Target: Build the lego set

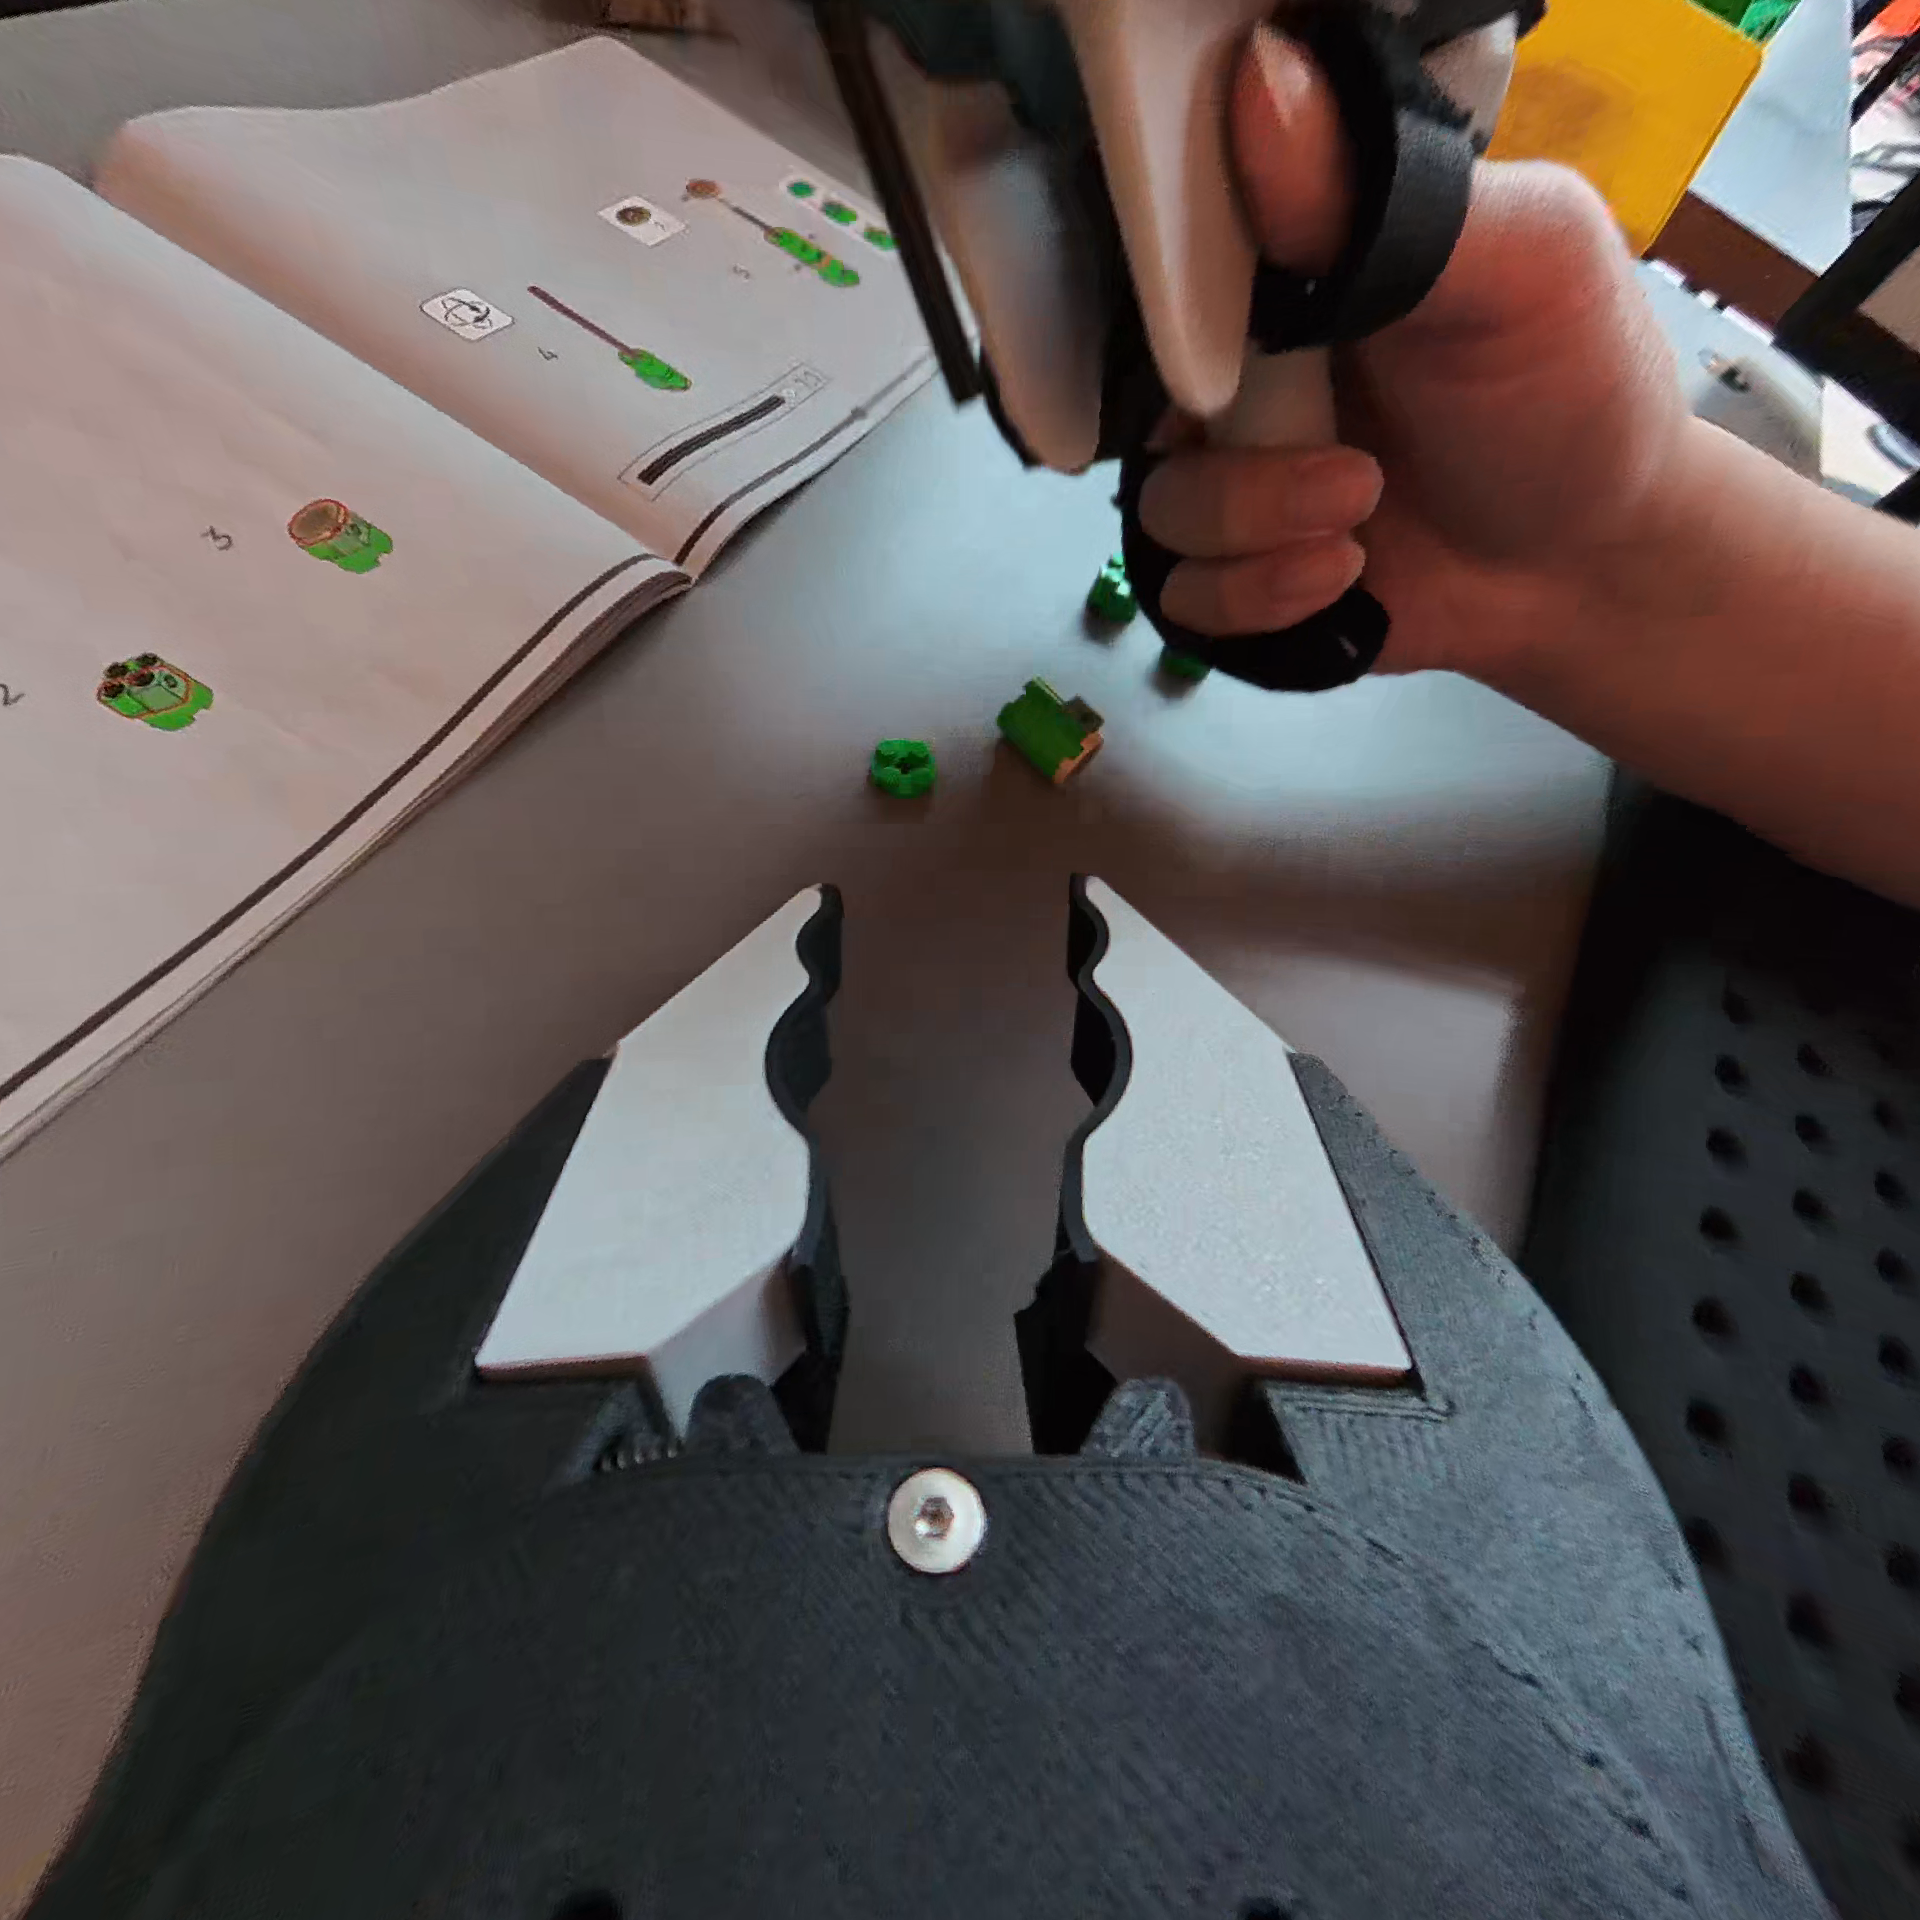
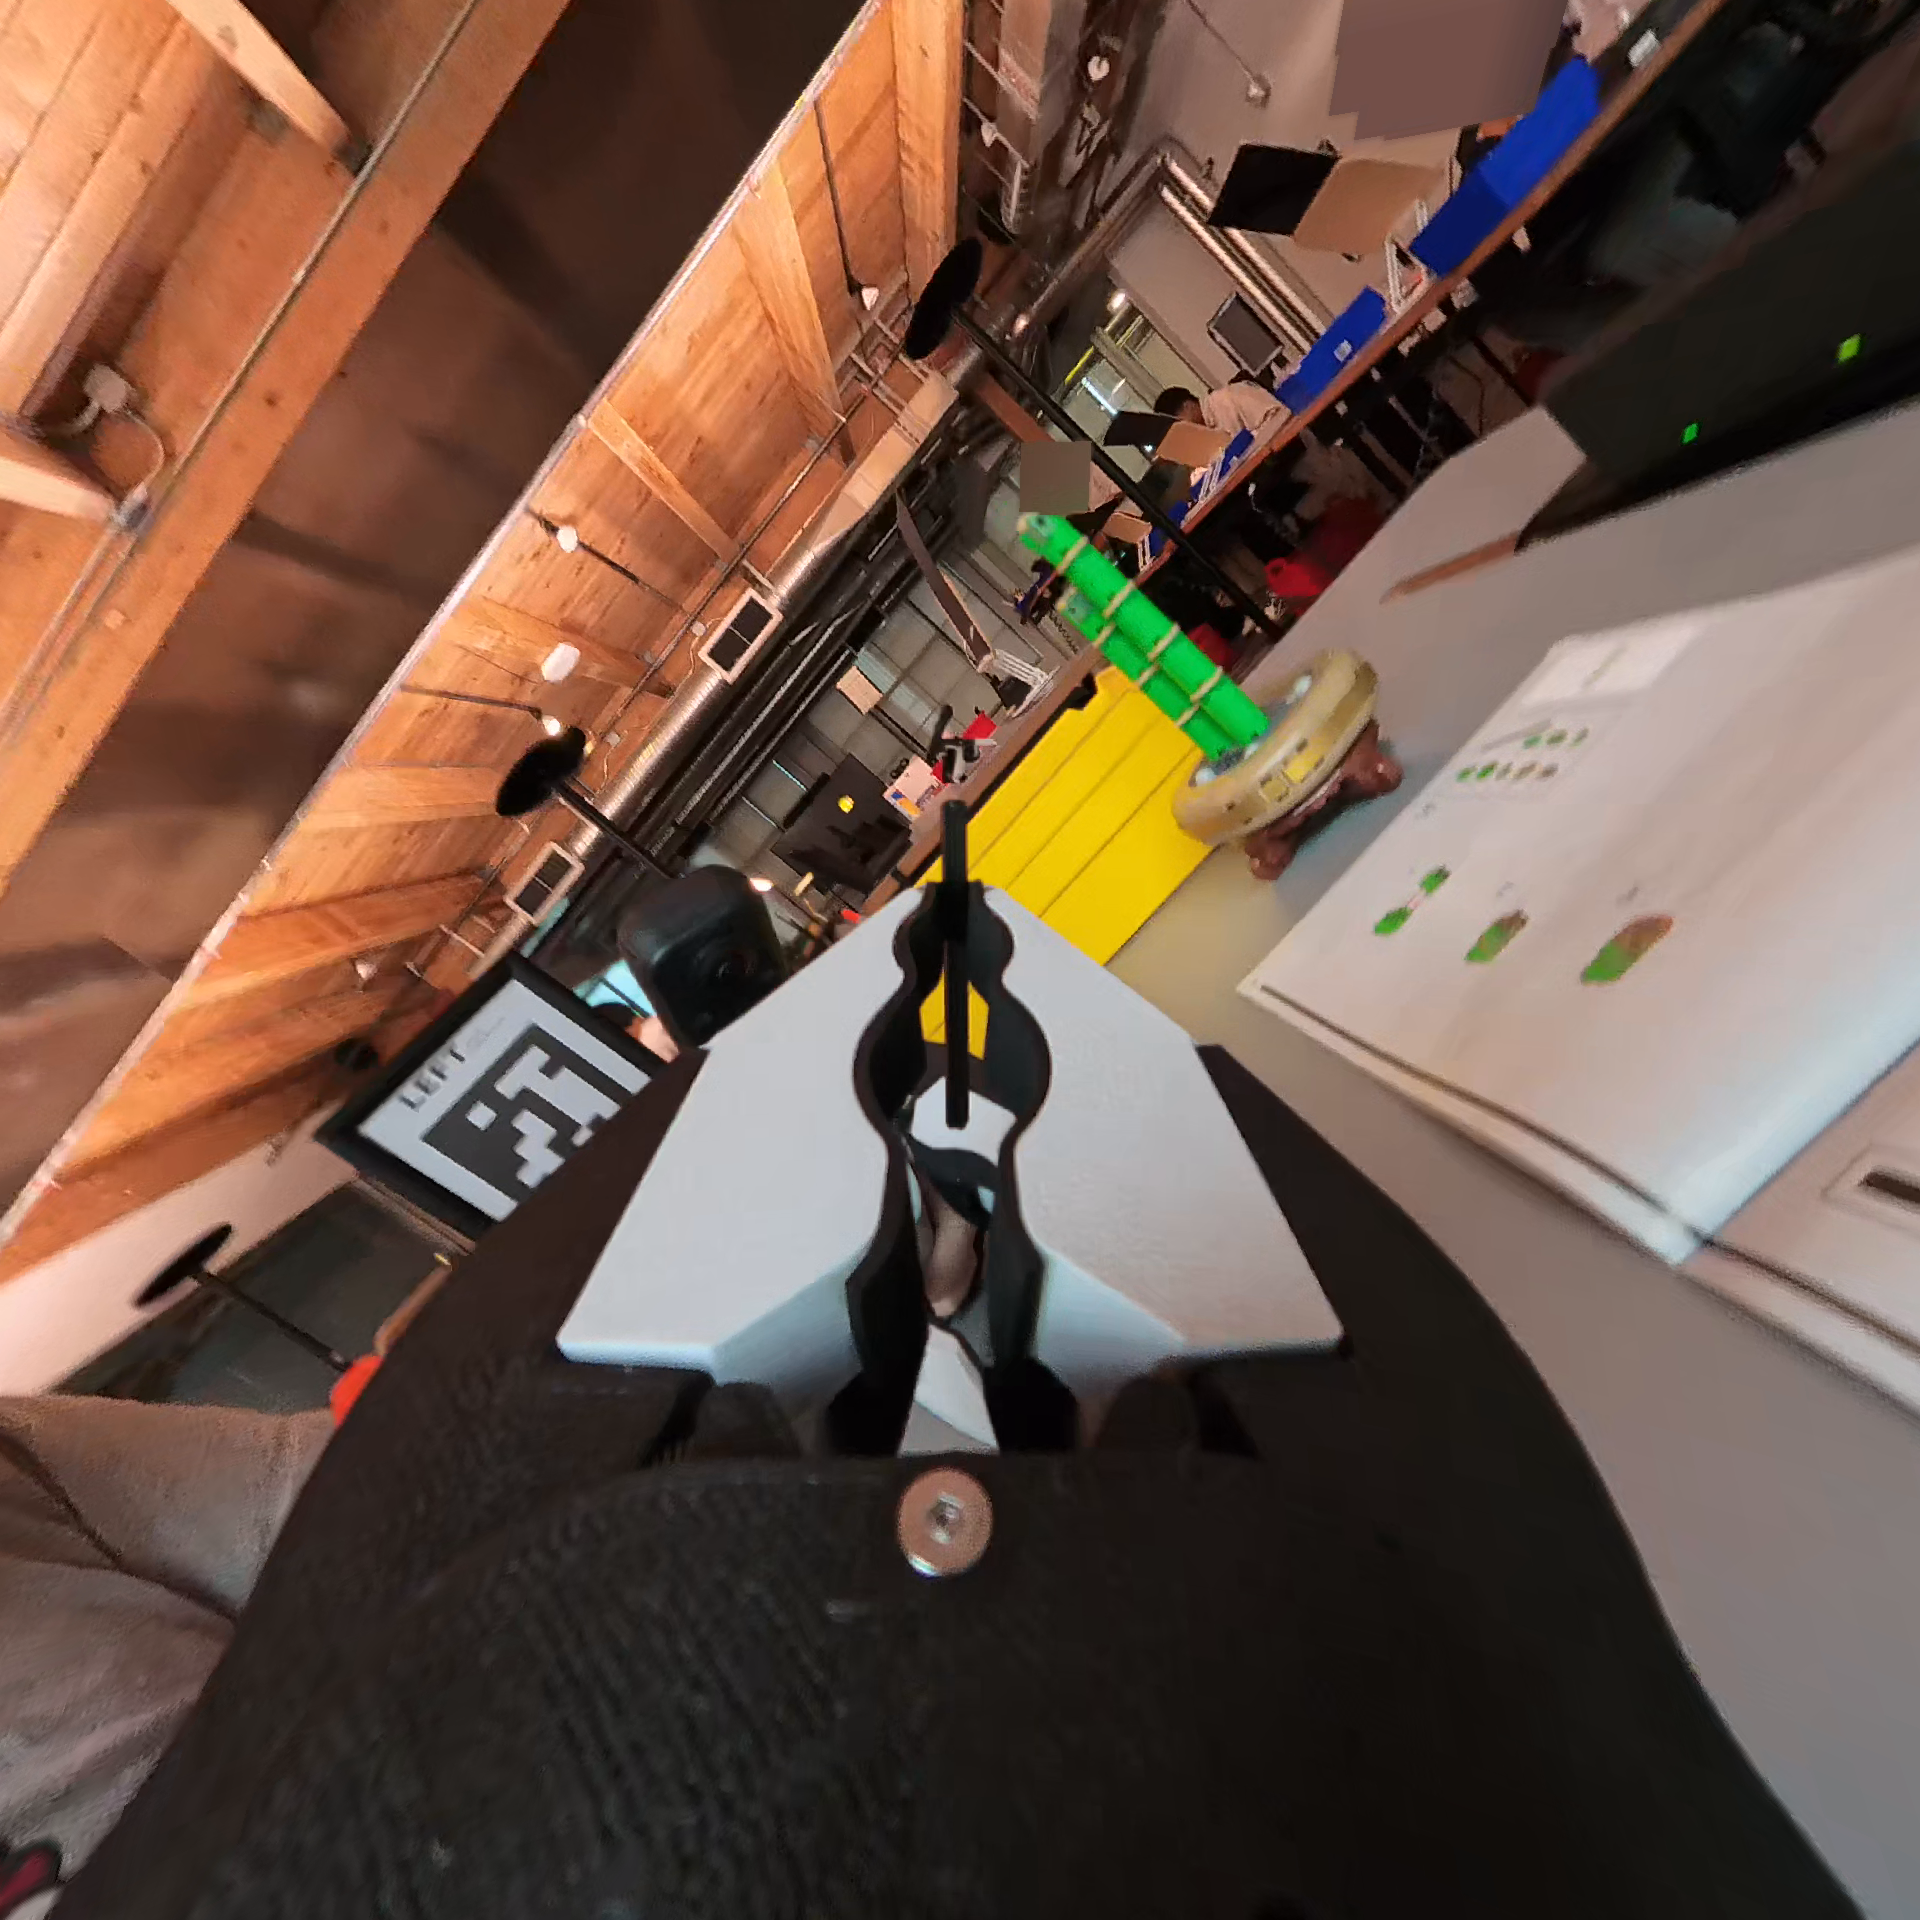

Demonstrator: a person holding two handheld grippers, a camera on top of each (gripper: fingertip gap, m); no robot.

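Note:
My left gripper (image 1: 956,891) is open and empty, low over the grey table (image 1: 675,935). Just ahead of it lie a round green piece (image 1: 902,767) and a green block with a tan end (image 1: 1049,729). Two smaller green pieces (image 1: 1110,592) lie farther off, under a hand (image 1: 1455,499) that holds my right gripper's body (image 1: 1049,260) tilted up. My right gripper (image 2: 951,906) is shut on a thin black rod (image 2: 954,966), which sticks out past the fingertips. The rod also shows in the left wrist view (image 1: 909,218).
An open instruction booklet (image 1: 312,416) lies on the left; it also shows in the right wrist view (image 2: 1558,935). A built green stalk (image 2: 1143,644) stands in a tan pot (image 2: 1283,748) by a yellow box (image 2: 1081,831). A black perforated mat (image 1: 1766,1247) borders the table's right.

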